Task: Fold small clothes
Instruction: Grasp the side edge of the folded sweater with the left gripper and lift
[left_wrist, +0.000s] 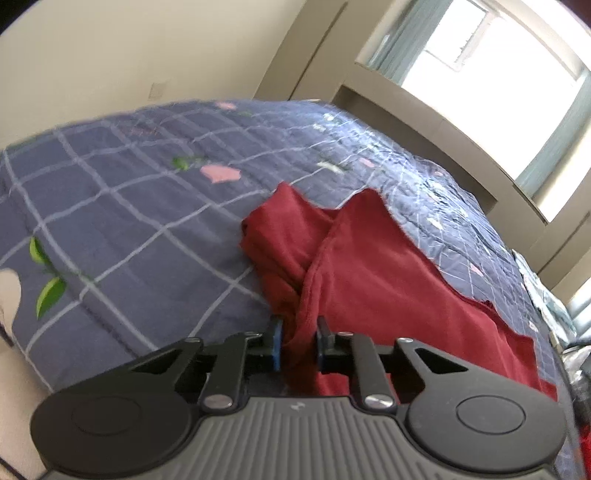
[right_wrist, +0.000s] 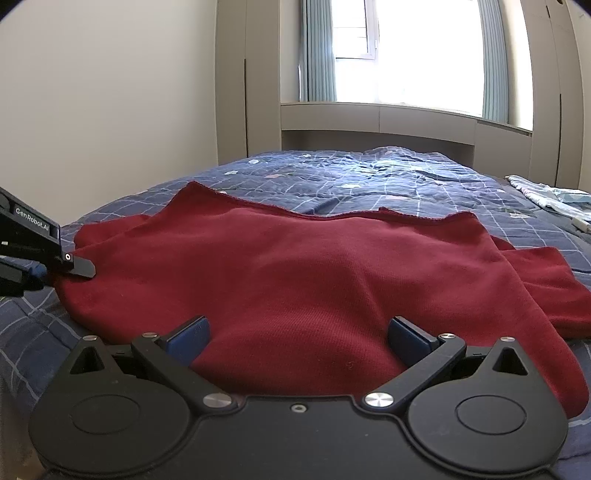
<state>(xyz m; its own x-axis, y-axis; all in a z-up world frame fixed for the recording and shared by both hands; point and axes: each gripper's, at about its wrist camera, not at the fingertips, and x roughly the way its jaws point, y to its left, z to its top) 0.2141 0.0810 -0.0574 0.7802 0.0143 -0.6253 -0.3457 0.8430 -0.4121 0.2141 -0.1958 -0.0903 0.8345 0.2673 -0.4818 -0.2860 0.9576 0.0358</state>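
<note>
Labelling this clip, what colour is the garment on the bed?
Dark red garment, plain with no pattern; the right wrist view shows it best.

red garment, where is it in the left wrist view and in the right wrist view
Left wrist view: the red garment fills the lower right, its near fold pinched in the left gripper.
Right wrist view: it spreads across the middle, between the open fingers of the right gripper; the left gripper shows at the left edge, on the cloth's corner.
Shared landmark: the blue checked bedcover under the garment.
</note>
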